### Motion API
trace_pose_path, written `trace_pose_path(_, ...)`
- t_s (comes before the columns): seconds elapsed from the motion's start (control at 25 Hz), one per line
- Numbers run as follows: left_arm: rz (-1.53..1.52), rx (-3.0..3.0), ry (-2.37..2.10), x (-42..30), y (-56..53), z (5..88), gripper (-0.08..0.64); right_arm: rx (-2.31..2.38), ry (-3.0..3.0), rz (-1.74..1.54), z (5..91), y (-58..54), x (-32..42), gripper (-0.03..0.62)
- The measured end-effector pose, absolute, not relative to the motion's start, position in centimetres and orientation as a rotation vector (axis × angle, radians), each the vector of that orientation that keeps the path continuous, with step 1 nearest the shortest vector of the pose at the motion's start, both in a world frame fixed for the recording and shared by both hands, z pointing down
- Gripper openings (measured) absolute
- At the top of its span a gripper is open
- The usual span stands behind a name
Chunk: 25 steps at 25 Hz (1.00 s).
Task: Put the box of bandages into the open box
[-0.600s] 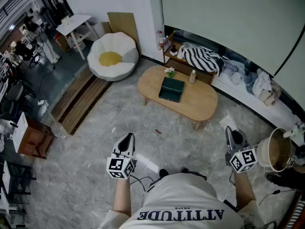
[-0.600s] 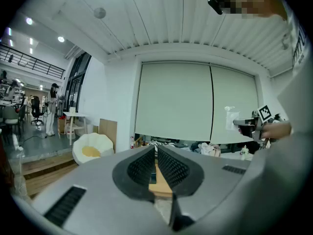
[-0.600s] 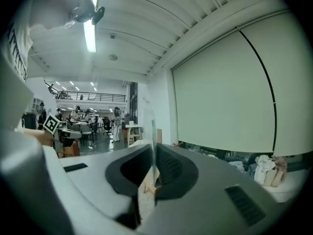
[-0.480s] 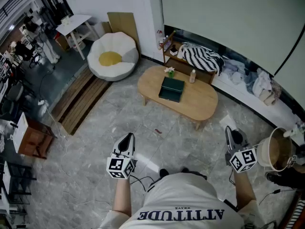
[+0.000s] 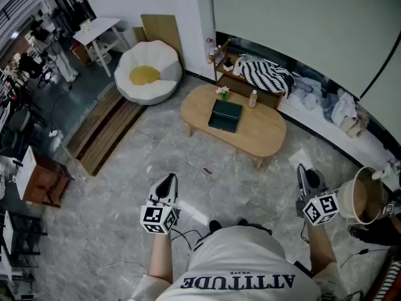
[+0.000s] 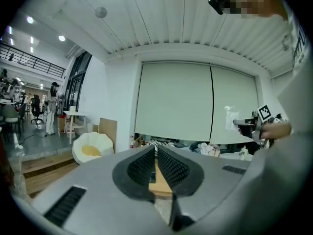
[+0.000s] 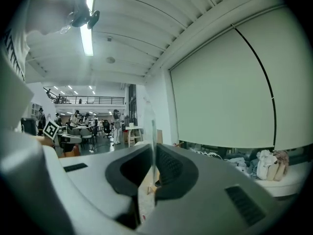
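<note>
A dark green flat box (image 5: 225, 116) lies on the oval wooden coffee table (image 5: 263, 135), far ahead of me across the floor. Beside it stand a small bottle (image 5: 253, 99) and a tiny flower pot (image 5: 223, 93). I cannot make out a box of bandages. My left gripper (image 5: 169, 179) is held low at my left, its jaws together and empty; in the left gripper view (image 6: 156, 150) a sliver of the table shows through the slit. My right gripper (image 5: 301, 170) is held at my right with its jaws together (image 7: 153, 150). A thin pale streak stands at its slit; I cannot identify it.
A white round cushion chair (image 5: 149, 75) with a yellow centre sits at the back left, next to a wooden step (image 5: 105, 130). A low shelf with a striped cloth (image 5: 265, 74) stands behind the table. A round basket (image 5: 362, 198) is close at my right. Cables (image 5: 182, 237) trail by my feet.
</note>
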<state>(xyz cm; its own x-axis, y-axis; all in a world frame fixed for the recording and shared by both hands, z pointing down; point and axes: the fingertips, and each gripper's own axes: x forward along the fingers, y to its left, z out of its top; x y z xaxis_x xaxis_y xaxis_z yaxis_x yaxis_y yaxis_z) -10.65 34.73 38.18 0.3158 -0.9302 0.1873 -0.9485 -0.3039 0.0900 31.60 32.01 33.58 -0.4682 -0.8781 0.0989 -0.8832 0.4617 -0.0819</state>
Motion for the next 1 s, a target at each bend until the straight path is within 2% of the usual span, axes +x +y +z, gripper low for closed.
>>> trace_pose_path(1.0,0.173,2.420,-1.672,-15.3,37.5,40.2,0.034,1.637,-2.598,0.232,35.3,35.7,26.4,0.038)
